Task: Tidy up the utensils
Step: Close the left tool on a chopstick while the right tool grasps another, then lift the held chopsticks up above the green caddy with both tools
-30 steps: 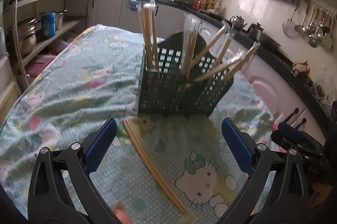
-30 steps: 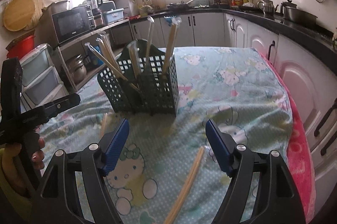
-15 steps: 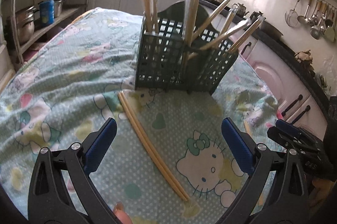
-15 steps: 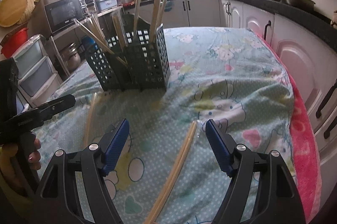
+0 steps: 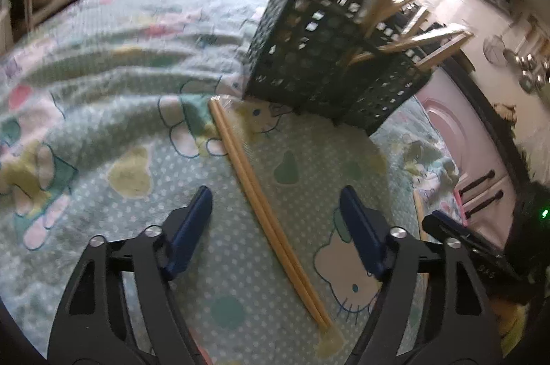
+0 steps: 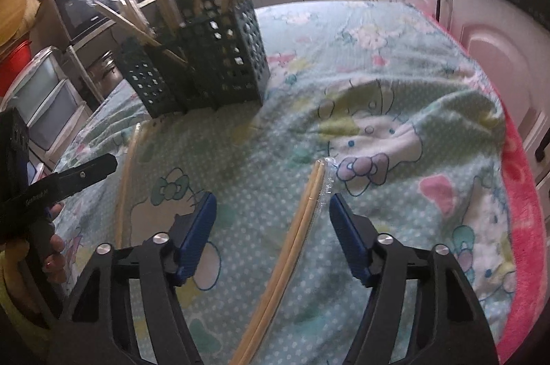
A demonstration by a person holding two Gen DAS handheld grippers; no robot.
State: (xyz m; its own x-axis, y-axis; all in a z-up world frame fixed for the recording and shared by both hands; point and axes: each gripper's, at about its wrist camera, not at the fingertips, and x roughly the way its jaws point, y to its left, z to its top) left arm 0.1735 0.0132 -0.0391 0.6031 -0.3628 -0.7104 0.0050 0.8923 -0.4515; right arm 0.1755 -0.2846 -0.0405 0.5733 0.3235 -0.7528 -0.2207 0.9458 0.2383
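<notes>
**Almost no writing can be read**

We find small pale letters printed along the black arm of the left gripper (image 6: 58, 184) in the right wrist view, but they are too blurred for us to read. We see no other text.

A table covered by a pale green cartoon-print cloth (image 5: 113, 62) carries everything. The cloth (image 6: 395, 83) is rumpled into folds toward its far side, and a pink fleece edge (image 6: 519, 193) runs along one side of it. A dark green lattice holder (image 5: 319, 66) stands on the cloth, with chopsticks leaning out of it; the holder (image 6: 213, 55) has more than one compartment. One wrapped chopstick pair (image 5: 264, 213) lies flat in front of the holder, its far end near the holder's base. A second wrapped pair (image 6: 295, 238) lies apart from it, well clear of the holder.
</notes>
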